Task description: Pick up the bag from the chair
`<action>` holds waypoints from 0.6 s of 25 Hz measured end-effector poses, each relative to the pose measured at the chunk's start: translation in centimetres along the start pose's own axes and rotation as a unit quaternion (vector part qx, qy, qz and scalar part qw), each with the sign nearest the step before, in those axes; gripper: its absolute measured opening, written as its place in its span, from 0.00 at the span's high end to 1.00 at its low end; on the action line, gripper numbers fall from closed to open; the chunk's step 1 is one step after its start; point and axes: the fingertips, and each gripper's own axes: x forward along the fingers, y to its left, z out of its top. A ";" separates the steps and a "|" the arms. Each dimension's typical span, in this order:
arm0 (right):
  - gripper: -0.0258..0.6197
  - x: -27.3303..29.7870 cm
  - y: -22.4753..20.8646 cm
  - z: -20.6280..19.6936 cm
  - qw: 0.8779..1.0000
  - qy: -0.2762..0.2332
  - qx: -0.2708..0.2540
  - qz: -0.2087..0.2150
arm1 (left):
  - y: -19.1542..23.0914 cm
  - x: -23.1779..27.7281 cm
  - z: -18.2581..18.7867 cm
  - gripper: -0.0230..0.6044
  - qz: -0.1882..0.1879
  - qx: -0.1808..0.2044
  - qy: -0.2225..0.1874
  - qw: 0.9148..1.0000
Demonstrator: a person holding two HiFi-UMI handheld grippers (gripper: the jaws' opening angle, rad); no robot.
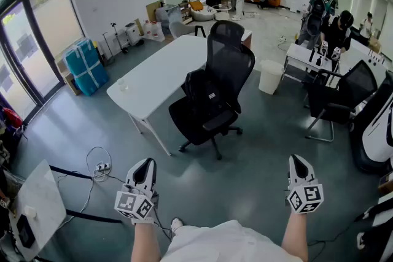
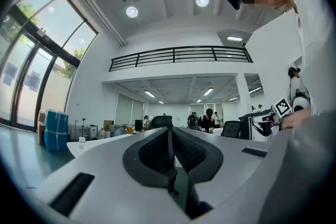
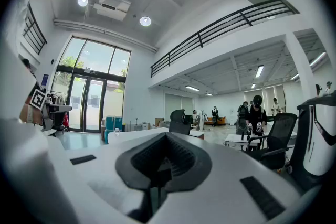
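Note:
A black bag (image 1: 205, 95) sits on the seat of a black office chair (image 1: 228, 55) in the middle of the room, leaning on its backrest. In the head view both grippers are held low and near me, well short of the chair. My left gripper (image 1: 146, 164) is shut and holds nothing; its dark pads (image 2: 157, 152) meet in the left gripper view. My right gripper (image 1: 297, 161) is also shut and empty, its pads (image 3: 178, 157) closed together. The chair (image 3: 179, 122) shows far off in the right gripper view, and the chair's top (image 2: 161, 121) also shows in the left gripper view.
A white table (image 1: 156, 73) stands just left of the chair. A white bin (image 1: 270, 77) and another black chair (image 1: 344, 95) are to the right. Cables and a power strip (image 1: 101, 165) lie on the floor front left. Blue bundles (image 1: 86, 65) stand by the windows. People work at the back.

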 end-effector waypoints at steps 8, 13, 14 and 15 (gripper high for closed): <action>0.93 -0.3 0.2 -0.2 1.000 0.000 -0.001 0.003 | -0.6 -0.4 -0.3 0.89 -0.006 0.003 0.004 1.000; 0.93 -0.6 0.6 0.0 1.000 -0.014 0.006 0.011 | -0.5 -1.2 -0.1 0.89 -0.005 0.004 0.006 1.000; 0.93 -0.6 0.6 0.1 1.000 -0.018 0.010 0.013 | -0.5 -1.3 -0.1 0.89 -0.004 0.004 0.005 1.000; 0.93 -0.5 0.6 0.2 1.000 -0.021 0.012 0.015 | -0.5 -1.4 0.0 0.89 -0.003 0.004 0.005 1.000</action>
